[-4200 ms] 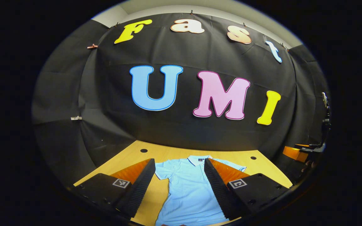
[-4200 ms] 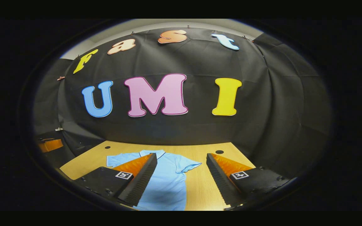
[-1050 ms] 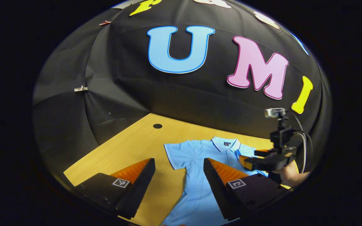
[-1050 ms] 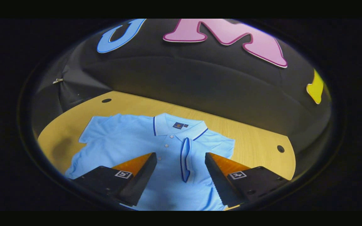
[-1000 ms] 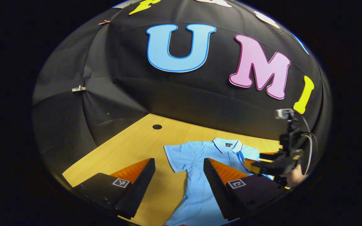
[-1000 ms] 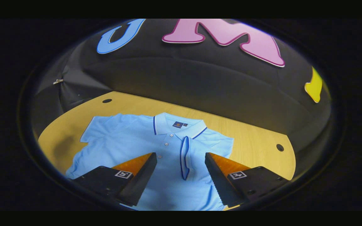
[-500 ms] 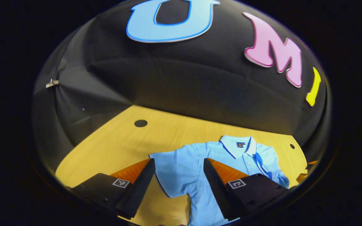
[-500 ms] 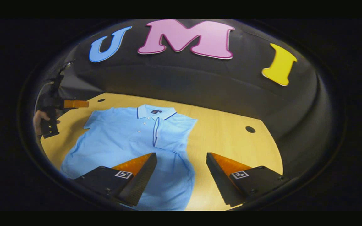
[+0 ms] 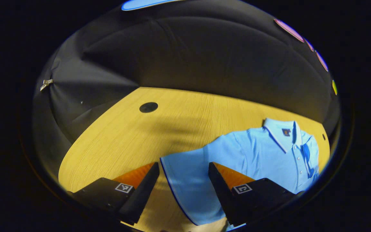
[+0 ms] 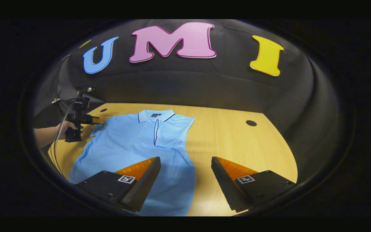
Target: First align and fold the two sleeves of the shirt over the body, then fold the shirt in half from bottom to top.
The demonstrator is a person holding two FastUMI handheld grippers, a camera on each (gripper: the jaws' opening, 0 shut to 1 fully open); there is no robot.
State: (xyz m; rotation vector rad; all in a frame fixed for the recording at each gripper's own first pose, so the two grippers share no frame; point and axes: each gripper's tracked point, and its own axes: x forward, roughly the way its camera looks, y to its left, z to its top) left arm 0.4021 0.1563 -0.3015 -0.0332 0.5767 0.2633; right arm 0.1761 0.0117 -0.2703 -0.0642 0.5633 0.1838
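Both tools, left (image 9: 182, 190) and right (image 10: 185, 183), gape wide.

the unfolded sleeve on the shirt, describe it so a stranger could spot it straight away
On the light wooden table lies a light blue polo shirt, collar toward the black cloth wall. The unfolded short sleeve spreads flat onto bare wood, between the open fingers of the left gripper. Unlike the other sleeve, already folded over the chest, it sticks out sideways.
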